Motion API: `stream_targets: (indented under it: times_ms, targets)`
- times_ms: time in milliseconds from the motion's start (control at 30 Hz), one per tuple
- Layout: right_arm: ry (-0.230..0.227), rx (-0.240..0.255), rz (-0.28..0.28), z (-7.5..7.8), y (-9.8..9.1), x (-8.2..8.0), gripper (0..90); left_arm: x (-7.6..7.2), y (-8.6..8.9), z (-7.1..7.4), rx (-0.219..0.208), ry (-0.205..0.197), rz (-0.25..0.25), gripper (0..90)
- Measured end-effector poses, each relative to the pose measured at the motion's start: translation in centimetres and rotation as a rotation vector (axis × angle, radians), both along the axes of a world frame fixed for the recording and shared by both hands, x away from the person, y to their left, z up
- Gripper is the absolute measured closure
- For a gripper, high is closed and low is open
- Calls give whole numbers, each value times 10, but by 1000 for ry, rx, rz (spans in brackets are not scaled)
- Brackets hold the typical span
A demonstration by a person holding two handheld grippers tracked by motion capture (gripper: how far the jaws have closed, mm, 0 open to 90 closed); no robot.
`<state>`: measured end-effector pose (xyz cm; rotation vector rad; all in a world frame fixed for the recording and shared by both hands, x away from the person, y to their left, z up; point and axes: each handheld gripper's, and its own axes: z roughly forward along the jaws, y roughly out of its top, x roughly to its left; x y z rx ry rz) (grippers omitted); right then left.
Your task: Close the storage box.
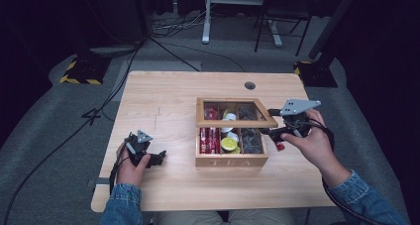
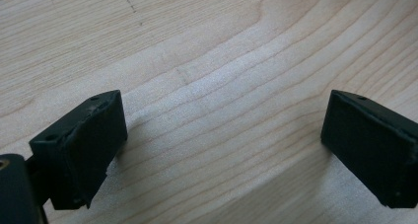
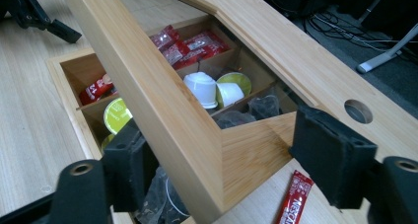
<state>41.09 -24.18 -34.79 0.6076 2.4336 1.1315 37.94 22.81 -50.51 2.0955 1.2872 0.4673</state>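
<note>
At centre frame, the right gripper point(image 1: 277, 131), jaws wide, straddles the half-raised windowed wooden lid point(image 3: 167, 115) of the wooden tea box point(image 1: 231, 159); next comes lowering it shut. The left gripper point(image 2: 222, 150) gapes, empty.

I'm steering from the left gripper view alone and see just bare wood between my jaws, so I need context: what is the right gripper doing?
Observer: The right gripper straddles a front corner of the windowed wooden lid. Its jaws are open, and one pad stands clear of the wood.
Operator: Is that lid shut?
Observer: No, it stands tilted, partly raised over the tea box.
Operator: Anything loose outside the box?
Observer: One red sachet lies on the table beside the box, close to the right gripper.
</note>
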Motion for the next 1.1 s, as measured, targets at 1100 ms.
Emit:
stream_targets:
  times_ms: [1100]
  targets:
    - [50,-136,16,-53,0,-23,169,1,-1,0,1,2,-1,28]
